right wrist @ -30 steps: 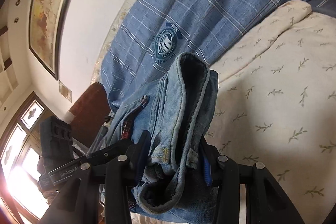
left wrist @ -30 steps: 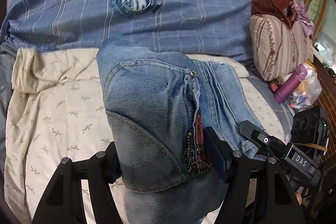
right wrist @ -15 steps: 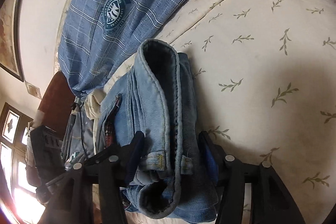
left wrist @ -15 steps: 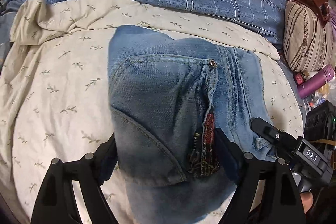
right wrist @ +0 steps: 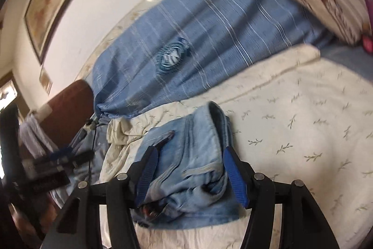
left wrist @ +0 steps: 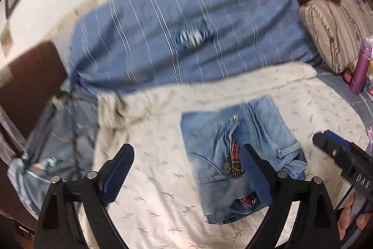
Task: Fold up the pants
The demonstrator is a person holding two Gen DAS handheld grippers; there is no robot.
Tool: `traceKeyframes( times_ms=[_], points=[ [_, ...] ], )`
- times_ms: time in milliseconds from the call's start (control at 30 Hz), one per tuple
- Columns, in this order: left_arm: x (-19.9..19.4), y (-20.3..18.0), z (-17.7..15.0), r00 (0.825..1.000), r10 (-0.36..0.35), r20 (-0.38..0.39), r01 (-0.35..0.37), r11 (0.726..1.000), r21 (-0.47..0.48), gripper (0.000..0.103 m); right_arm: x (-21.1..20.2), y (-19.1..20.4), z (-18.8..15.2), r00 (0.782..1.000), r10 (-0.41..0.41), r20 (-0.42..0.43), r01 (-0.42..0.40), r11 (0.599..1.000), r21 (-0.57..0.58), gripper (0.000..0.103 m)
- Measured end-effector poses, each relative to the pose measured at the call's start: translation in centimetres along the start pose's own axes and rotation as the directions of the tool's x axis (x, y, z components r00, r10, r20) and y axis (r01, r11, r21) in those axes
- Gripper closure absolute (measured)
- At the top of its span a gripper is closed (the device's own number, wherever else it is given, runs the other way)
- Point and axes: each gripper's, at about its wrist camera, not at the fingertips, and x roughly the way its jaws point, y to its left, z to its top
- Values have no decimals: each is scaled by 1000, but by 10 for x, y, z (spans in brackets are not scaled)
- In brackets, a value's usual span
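Observation:
The folded light-blue jeans [left wrist: 233, 151] lie flat on the cream leaf-print sheet [left wrist: 158, 167]. My left gripper [left wrist: 186, 155] is open and empty, raised above the sheet, with its right finger over the jeans' left part. In the right wrist view the jeans [right wrist: 191, 167] lie between the fingers of my right gripper [right wrist: 190, 167], which is open with blue pads standing clear on either side of the bundle. The right gripper also shows at the right edge of the left wrist view [left wrist: 342, 160].
A blue plaid blanket [left wrist: 186, 27] with a round badge covers the bed's far side. A striped pillow [left wrist: 331, 25] and a purple bottle [left wrist: 360, 67] sit at the right. Another blue garment [left wrist: 58, 144] lies at the left. A dark wooden headboard [right wrist: 65, 113] stands at the left.
Both grippers have opened and let go of the folded jeans, which now rest on the sheet. Both have pulled back and up; the views are motion-blurred.

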Motion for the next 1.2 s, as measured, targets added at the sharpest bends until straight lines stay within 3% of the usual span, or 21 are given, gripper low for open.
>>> traceKeyframes(
  times_ms=[167,333,500,767,1200],
  points=[
    [-43,14,2,994,35,103,-33,999,-15,8,-40,28,8,999,1,43,1,998,-65,41],
    [-72,28,1,987,60,151,-52,997,-61,5,-73,65,19,994,10,104,6,988,-152,36],
    [-94,41,-2,974,98,203,-80,992,-97,3,-102,103,21,985,76,157,-39,974,-223,33],
    [-102,63,-15,971,125,204,-99,986,-135,2,-111,141,13,983,116,144,-68,951,-302,31],
    [-81,108,-37,967,213,141,-180,959,-217,2,-85,151,-5,993,96,64,-71,945,-318,31]
  ],
)
